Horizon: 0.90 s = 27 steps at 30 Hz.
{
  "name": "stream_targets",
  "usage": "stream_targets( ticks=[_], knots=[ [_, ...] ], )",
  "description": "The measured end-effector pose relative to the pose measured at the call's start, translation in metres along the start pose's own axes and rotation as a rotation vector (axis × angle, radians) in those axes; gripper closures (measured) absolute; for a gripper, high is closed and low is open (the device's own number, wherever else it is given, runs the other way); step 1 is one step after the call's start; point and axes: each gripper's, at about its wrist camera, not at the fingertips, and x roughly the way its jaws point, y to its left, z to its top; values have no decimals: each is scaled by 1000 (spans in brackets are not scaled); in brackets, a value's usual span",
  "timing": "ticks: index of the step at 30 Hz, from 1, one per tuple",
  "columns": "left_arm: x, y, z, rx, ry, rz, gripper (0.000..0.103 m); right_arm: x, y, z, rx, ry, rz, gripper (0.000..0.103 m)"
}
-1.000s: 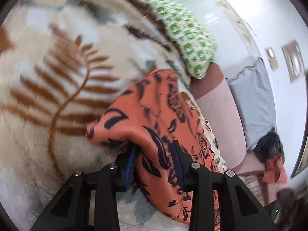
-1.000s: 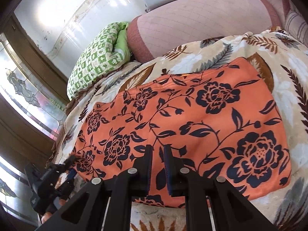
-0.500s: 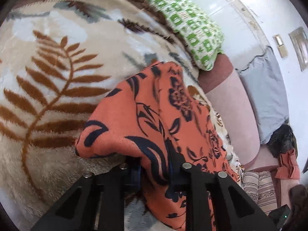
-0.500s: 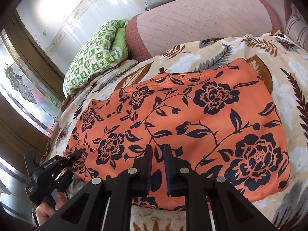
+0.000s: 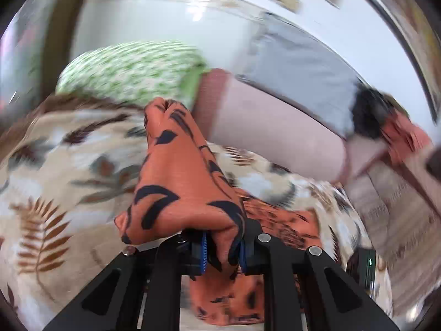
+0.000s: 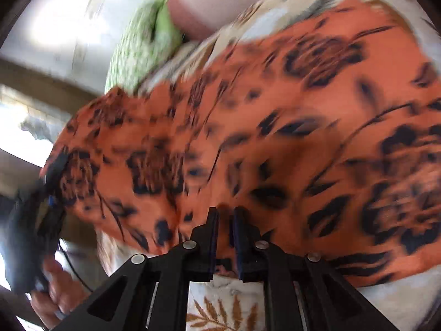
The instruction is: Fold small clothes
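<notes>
We hold two tongs over the bed. Nearest the left wrist camera, our left gripper has just been closing, and its blue pads now pinch a bunched edge of the orange floral garment between them. The cloth rises from the jaws in a tall fold, lifted clear of the leaf-patterned blanket, while the rest of it trails down below and to the right of the fingers.

From the right wrist camera, our right gripper has its jaws drawn nearly together on the garment's near hem; the fabric fills the narrow slot between the pads. The garment spreads wide and blurred beyond it, lying over the blanket. At its far left corner we see the left gripper gripping the cloth, with the hand that carries it below.

Farther back lie a green checked pillow, a pink bolster and a grey cushion against the pale wall.
</notes>
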Motion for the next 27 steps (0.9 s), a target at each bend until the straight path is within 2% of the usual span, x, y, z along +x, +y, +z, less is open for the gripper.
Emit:
stream_targets(
  ticks=[4,7,10,12,13,15,16,17,19,21,22,24,27],
  knots=[
    [20,-66,-8,136,48,-50,86,-47,-36,20,103,-158,4,87],
    [47,-112,-27,211,105,-102,86,-90,-69,32,175,-298,7,87],
    [89,-150,-63,273,228,-163,82,-129,-105,40,250,-424,-26,88],
    [118,-162,-93,287,372,-176,71,-149,-127,42,289,-481,-60,88],
    [123,-162,-100,292,401,-165,66,-157,-137,43,311,-502,-74,88],
    [115,-155,-106,298,383,-182,65,-169,-155,44,354,-527,-75,88],
    [105,-152,-103,305,363,-210,58,-172,-161,44,379,-536,-60,88],
    [88,-146,-97,311,326,-252,44,-175,-163,43,393,-538,-42,88],
    [57,-137,-87,308,245,-307,24,-173,-163,42,398,-531,-1,88],
    [24,-122,-77,325,126,-347,19,-170,-155,49,362,-525,15,88],
    [16,-114,-73,328,86,-332,18,-167,-144,50,323,-515,15,88],
    [14,-96,-69,320,56,-246,18,-164,-123,51,235,-504,3,88],
    [34,-56,-68,245,99,-57,18,-157,-83,49,86,-498,12,88]
  ],
)
